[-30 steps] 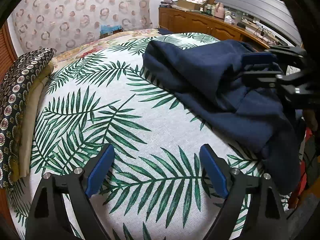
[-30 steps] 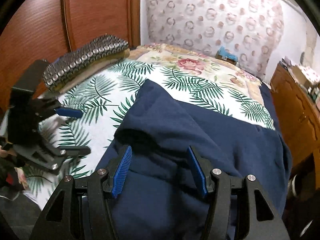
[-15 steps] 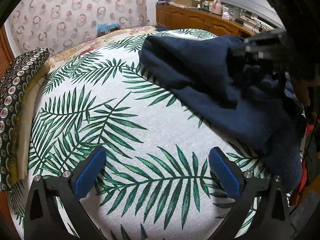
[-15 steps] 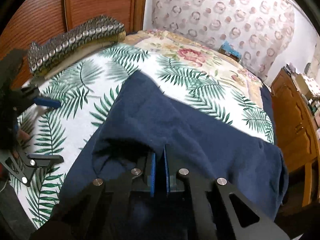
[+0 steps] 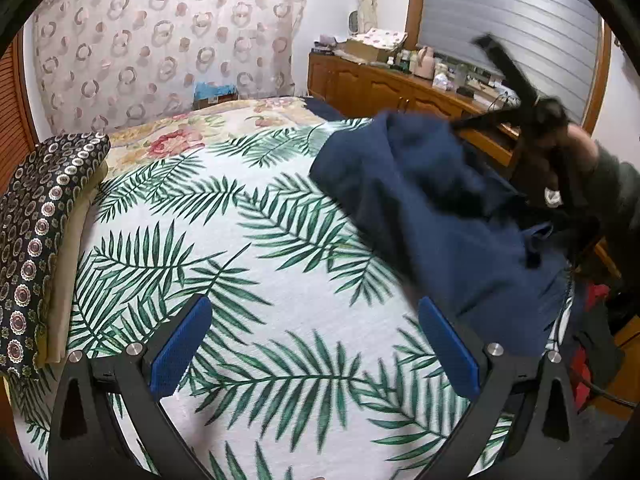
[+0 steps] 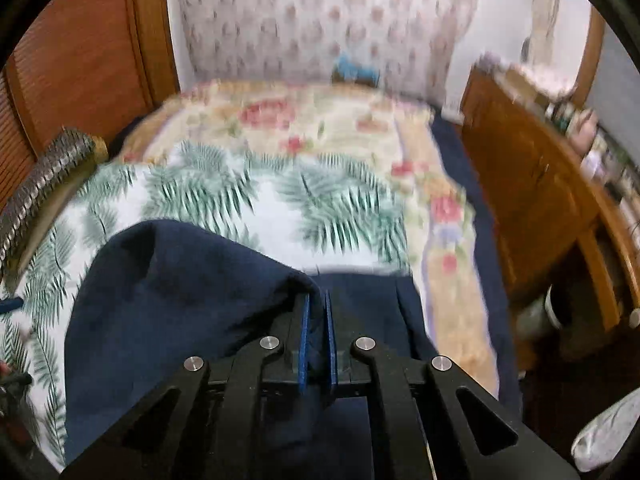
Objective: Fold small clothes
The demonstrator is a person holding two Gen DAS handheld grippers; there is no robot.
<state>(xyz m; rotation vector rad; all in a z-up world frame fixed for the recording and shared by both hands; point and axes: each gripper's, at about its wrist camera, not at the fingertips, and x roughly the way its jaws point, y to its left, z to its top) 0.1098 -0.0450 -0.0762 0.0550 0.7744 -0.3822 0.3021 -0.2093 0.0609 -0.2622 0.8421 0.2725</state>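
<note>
A bed [image 5: 280,320] fills most of the room, spread with a white cover printed in green palm fronds [image 5: 224,248]; beyond it lies a cream quilt with pink flowers [image 5: 180,140]. At the bed's left edge rests a dark cushion with round medallions [image 5: 36,216] on a tan pad. A sheer curtain patterned with rings [image 5: 160,48] hangs across the far wall. Along the right runs a low wooden cabinet [image 5: 380,88] — its top crowded with boxes and bottles — under a grey slatted shutter [image 5: 512,20]. Wooden louvred panelling [image 6: 80,60] stands at the left.
</note>
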